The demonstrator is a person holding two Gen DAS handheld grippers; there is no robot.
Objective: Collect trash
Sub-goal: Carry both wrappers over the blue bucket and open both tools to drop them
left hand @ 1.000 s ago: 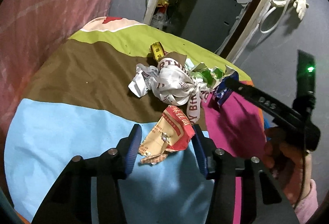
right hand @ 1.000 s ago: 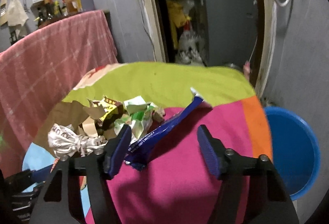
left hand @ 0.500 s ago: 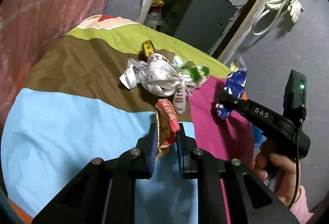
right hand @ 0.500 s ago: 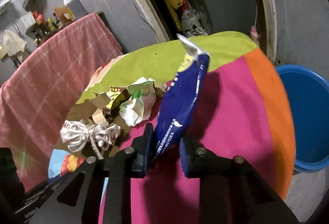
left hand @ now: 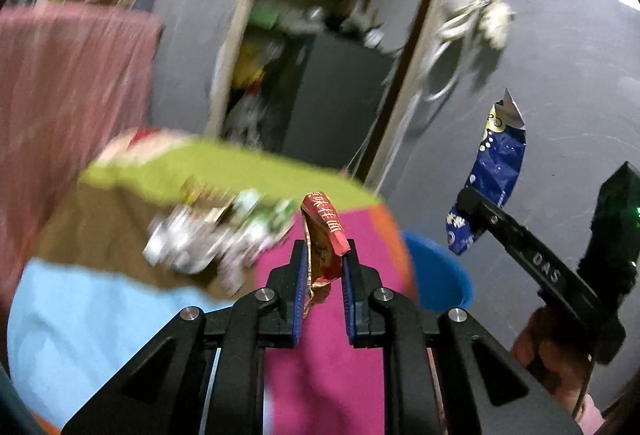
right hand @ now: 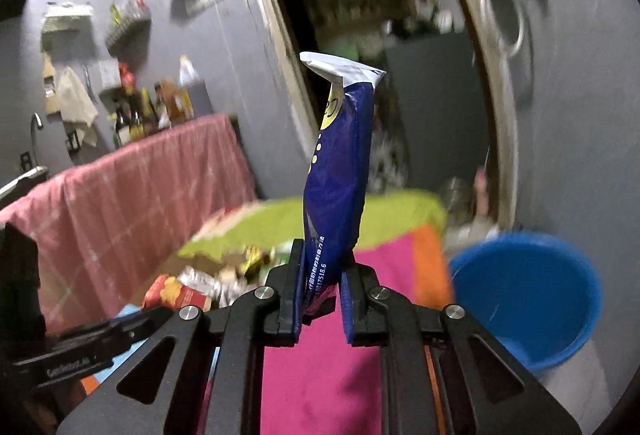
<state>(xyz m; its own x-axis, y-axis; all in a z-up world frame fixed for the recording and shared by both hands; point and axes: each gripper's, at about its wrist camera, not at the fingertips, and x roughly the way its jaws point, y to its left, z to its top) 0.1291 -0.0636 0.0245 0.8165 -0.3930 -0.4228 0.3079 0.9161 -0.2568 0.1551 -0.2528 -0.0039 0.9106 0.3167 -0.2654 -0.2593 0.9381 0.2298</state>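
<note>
The left gripper [left hand: 324,267] pinches a red wrapper [left hand: 325,235]; the right gripper [right hand: 322,271] pinches a blue packet [right hand: 340,171]. Carry both over the blue bucket [right hand: 532,299]; release only above its mouth.

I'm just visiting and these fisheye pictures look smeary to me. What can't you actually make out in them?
- Trash pile on the table, left wrist view: motion blur smears it, so single pieces cannot be told apart.
- Blue bucket, both views: its inside is dark or hidden by the rim, so its contents cannot be told.
- Lower end of the blue wrapper, right wrist view: hidden between the pads.
- Shelf bottles: too small to read.
</note>
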